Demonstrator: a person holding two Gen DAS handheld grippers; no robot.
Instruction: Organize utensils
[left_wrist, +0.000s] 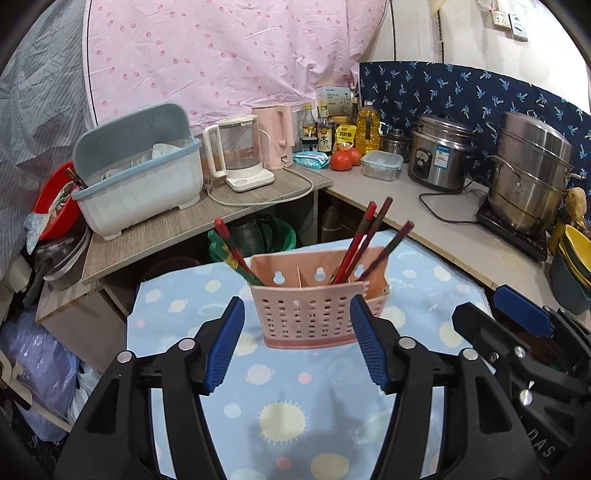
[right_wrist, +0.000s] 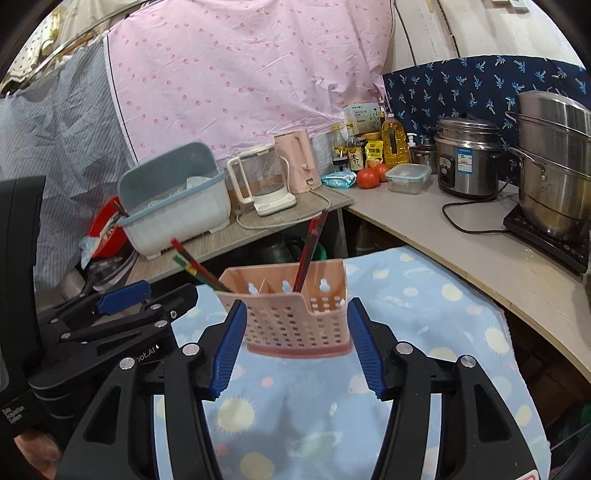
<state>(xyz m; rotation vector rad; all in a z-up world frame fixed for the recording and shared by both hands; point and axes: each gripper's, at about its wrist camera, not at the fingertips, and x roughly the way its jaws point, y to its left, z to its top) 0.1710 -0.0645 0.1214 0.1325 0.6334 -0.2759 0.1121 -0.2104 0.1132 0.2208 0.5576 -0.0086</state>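
Observation:
A pink perforated utensil holder (left_wrist: 314, 302) stands on a blue patterned cloth (left_wrist: 288, 398); it also shows in the right wrist view (right_wrist: 295, 314). Red and green chopsticks (left_wrist: 236, 254) lean out of its left compartment, and several dark red chopsticks (left_wrist: 365, 243) stand in its right compartment. My left gripper (left_wrist: 297, 317) is open and empty, just in front of the holder. My right gripper (right_wrist: 297, 321) is open and empty, its jaws level with the holder's sides. Each gripper appears at the edge of the other's view.
A dish rack (left_wrist: 140, 181) with bowls and chopsticks stands on the wooden counter (left_wrist: 192, 221) at back left, beside two kettles (left_wrist: 243, 151). Bottles, tomatoes (left_wrist: 341, 158), a food box, a rice cooker (left_wrist: 439, 155) and a steel steamer pot (left_wrist: 528, 173) line the right counter.

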